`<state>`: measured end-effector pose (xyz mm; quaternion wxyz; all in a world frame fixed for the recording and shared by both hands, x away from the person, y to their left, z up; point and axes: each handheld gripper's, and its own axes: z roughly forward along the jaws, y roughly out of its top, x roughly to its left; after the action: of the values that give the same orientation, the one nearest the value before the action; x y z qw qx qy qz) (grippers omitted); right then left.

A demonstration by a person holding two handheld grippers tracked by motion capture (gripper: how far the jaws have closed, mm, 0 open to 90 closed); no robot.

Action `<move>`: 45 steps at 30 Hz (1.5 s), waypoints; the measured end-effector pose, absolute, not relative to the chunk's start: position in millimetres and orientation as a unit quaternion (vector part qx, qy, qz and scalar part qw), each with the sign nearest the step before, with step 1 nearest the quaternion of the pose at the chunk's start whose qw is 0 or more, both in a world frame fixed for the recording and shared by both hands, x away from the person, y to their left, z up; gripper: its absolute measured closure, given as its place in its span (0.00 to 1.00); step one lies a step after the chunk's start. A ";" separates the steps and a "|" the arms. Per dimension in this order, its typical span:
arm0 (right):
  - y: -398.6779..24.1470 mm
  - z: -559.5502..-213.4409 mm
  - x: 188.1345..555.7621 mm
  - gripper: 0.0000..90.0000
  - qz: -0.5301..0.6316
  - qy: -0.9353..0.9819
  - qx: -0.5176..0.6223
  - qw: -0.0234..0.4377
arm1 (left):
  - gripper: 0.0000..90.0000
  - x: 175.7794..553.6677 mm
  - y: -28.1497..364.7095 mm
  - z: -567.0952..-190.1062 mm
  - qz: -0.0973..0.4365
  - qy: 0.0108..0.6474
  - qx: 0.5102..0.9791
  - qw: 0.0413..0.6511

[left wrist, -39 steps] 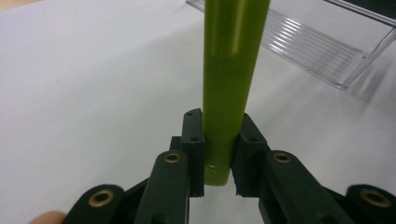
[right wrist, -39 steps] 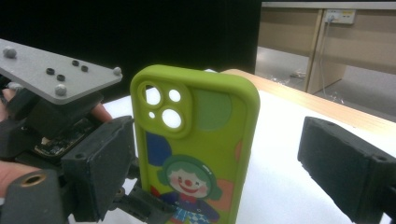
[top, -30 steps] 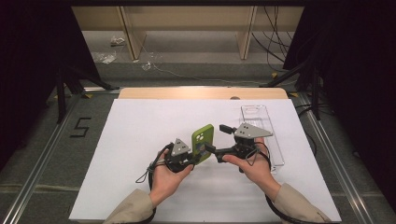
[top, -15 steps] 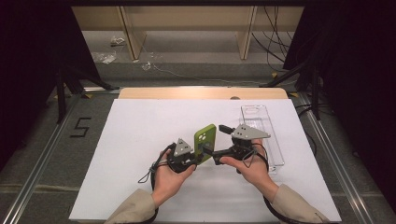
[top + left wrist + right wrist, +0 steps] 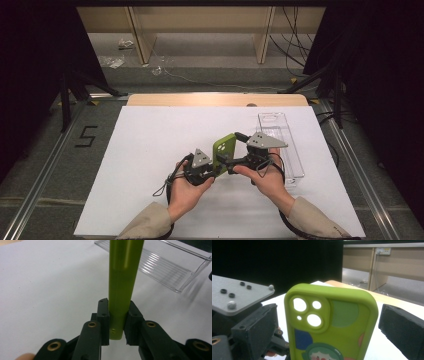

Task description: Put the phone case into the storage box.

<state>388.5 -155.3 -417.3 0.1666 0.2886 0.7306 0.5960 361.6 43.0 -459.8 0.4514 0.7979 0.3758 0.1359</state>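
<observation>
A lime-green phone case (image 5: 223, 150) with camera cutouts and a cartoon print (image 5: 337, 322) stands upright above the white table. My left gripper (image 5: 216, 170) is shut on its lower end, both pads pressing the thin green edge (image 5: 123, 277). My right gripper (image 5: 231, 149) comes in from the right. Its jaws have just been opening and now stand wide, with the case between them. Both black pads (image 5: 254, 325) are clear of the case's sides. The left gripper's grey plate (image 5: 239, 297) shows beside the case.
A clear plastic tray (image 5: 285, 145) lies on the white sheet (image 5: 150, 150) just right of the hands, ribbed along its bottom (image 5: 170, 272). A wooden strip (image 5: 215, 100) edges the table's far side. Dark floor and cables lie beyond.
The left gripper and the green case have shifted slightly to the right, toward the right gripper. The right hand has stayed where it was.
</observation>
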 end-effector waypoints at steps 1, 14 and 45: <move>-155.1 -417.3 388.7 0.04 0.596 0.730 0.290 0.169 | 0.85 361.5 42.6 -459.7 0.136 0.376 0.798 0.451; -151.7 -418.5 390.2 0.05 0.590 0.727 0.299 0.185 | 0.85 360.5 34.5 -458.8 0.137 0.374 0.799 0.450; -150.8 -418.6 387.9 0.17 0.588 0.722 0.304 0.202 | 0.85 360.9 32.7 -458.3 0.139 0.377 0.795 0.454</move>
<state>387.9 -150.8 -418.6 0.2019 0.3039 0.7217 0.5883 360.9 32.7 -458.3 0.4539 0.7953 0.3770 0.1389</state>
